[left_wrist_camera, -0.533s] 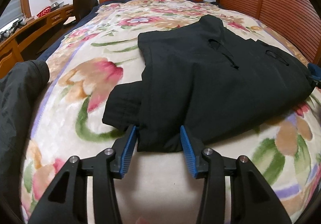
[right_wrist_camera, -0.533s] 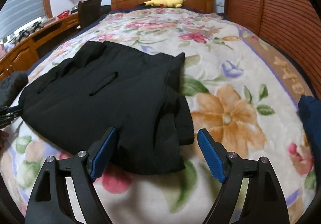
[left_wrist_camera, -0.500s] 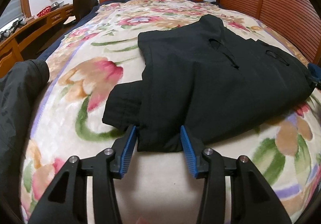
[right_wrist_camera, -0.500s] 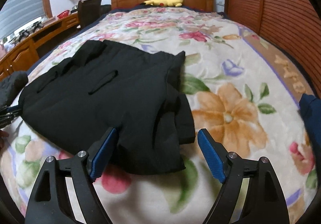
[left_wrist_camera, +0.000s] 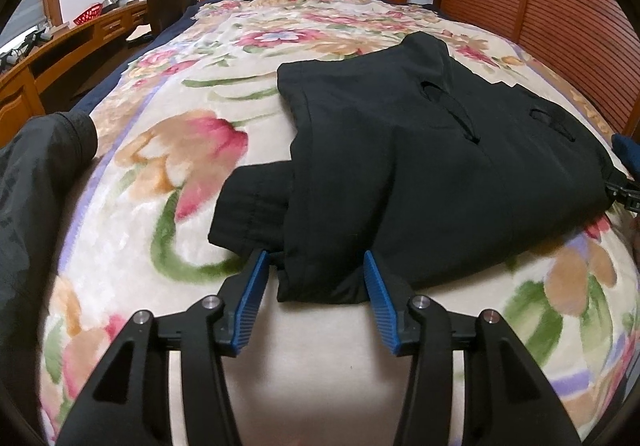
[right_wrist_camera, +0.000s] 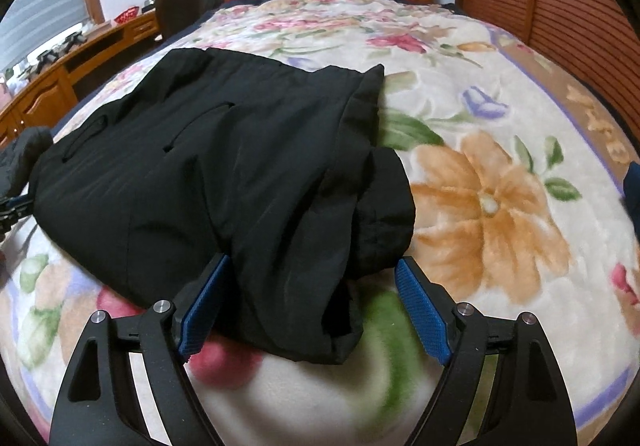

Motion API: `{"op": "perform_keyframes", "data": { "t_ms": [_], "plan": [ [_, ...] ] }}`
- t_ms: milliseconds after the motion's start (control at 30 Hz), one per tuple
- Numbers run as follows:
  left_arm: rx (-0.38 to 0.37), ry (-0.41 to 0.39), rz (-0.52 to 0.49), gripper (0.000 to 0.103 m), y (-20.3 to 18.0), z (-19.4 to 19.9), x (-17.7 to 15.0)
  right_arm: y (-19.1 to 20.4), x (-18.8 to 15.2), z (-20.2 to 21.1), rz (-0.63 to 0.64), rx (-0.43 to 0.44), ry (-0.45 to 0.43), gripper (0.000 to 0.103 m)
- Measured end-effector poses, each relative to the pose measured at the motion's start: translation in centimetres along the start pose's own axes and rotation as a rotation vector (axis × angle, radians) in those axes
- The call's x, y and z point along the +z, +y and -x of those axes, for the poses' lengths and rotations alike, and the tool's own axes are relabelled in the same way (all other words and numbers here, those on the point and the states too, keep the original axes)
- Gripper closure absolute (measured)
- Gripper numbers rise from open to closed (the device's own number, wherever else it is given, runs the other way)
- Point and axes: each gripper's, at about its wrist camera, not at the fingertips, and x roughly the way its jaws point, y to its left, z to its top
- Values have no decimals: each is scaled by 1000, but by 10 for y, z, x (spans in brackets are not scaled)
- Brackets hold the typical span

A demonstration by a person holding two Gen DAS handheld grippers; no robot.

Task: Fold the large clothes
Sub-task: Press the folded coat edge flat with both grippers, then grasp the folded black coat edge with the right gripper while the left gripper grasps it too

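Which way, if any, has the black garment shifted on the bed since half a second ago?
No. The black garment has stayed put: its cuff lies just as close to the printed pink tulip.

Left gripper [left_wrist_camera: 312, 266]: jaws have just been opening and now stand wider apart than half a second ago. The near corner of the black garment [left_wrist_camera: 420, 174] lies between the blue pads [left_wrist_camera: 250, 302]; the pads do not press on it.

Right gripper [right_wrist_camera: 312, 278]: jaw spread shows no visible difference from half a second ago. In its view the garment [right_wrist_camera: 224, 166] now reaches lower in the frame, its near fold lying further in between the pads [right_wrist_camera: 424, 310], and its far edge sits a little closer to the camera.
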Motion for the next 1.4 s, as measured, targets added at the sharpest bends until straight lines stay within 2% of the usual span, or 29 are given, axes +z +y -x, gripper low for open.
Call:
{"op": "perform_keyframes", "data": {
  "t_ms": [300, 500, 533, 733, 800, 867, 900, 1000, 1067, 1133, 1233, 1400],
  "plan": [
    [28, -38, -36, 55, 2, 5, 14, 1, 0, 0, 5, 0, -3, 18],
    [-5, -29, -17, 55, 7, 0, 16, 1, 0, 0, 5, 1, -2, 18],
    [-13, -30, -14, 57, 7, 1, 15, 1, 0, 0, 5, 0, -1, 18],
    [-47, -25, -50, 82, -2, 1, 16, 2, -1, -1, 13, -1, 2, 19],
    [-42, -26, -55, 93, -3, 3, 17, 3, -1, -1, 16, 16, -1, 27],
    [-47, -25, -49, 97, -3, 6, 19, 6, -2, 0, 30, 53, -2, 47],
    [-47, -31, -48, 99, -3, 9, 19, 9, -1, -1, 38, 65, 0, 48],
    [-45, -55, -43, 100, -3, 17, 18, 14, 0, 3, 65, 43, -14, 61],
    [-42, -80, -39, 101, -3, 27, 17, 18, 0, 10, 79, 28, -49, 75],
    [-35, -104, -47, 101, -6, 37, 17, 21, 0, 17, 100, 25, -79, 82],
    [-30, -128, -52, 102, -8, 52, 15, 23, 2, 27, 102, 35, -106, 87],
    [-36, -161, -49, 102, -11, 75, 5, 24, 2, 45, 122, 48, -130, 88]
  ]
}}
